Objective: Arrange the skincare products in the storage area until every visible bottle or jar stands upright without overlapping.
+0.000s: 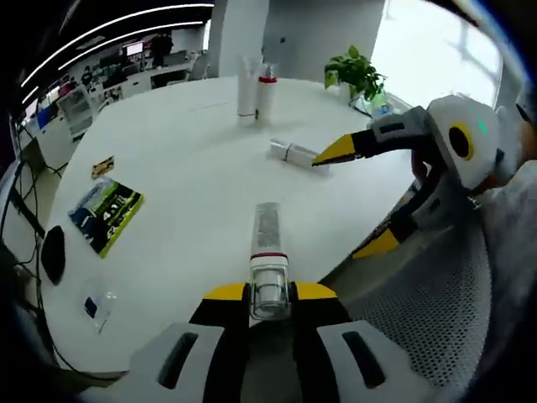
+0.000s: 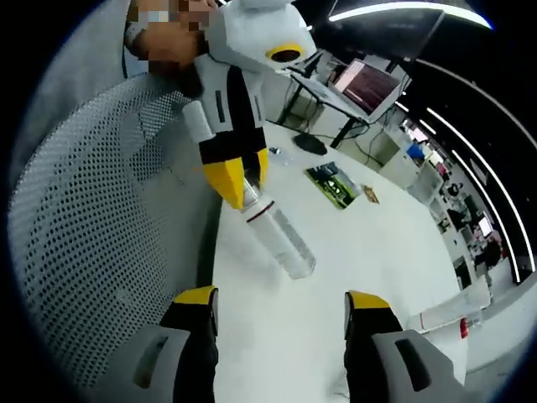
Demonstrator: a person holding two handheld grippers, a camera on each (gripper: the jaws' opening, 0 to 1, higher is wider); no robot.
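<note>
Left gripper view looked along yellow-tipped jaws clenched on the cap end of a clear bottle (image 1: 268,252), the left gripper (image 1: 269,292) grasping it low over a round white table (image 1: 185,159). Its long axis ran straight away from the camera, base pointing toward the table's far side, lying roughly level rather than upright. Two tubes (image 1: 254,91) stood upright, side by side, near the far edge. Between them and the held bottle, a small tube (image 1: 289,152) lay flat on its side, with the right gripper (image 1: 357,197) reaching in beside it, jaws spread apart and holding nothing. A booklet (image 1: 105,211) lay well off to the left. Judging by this, the task seemed about half finished: two items stood, one was in hand and one lay flat, both awaiting standing up
</note>
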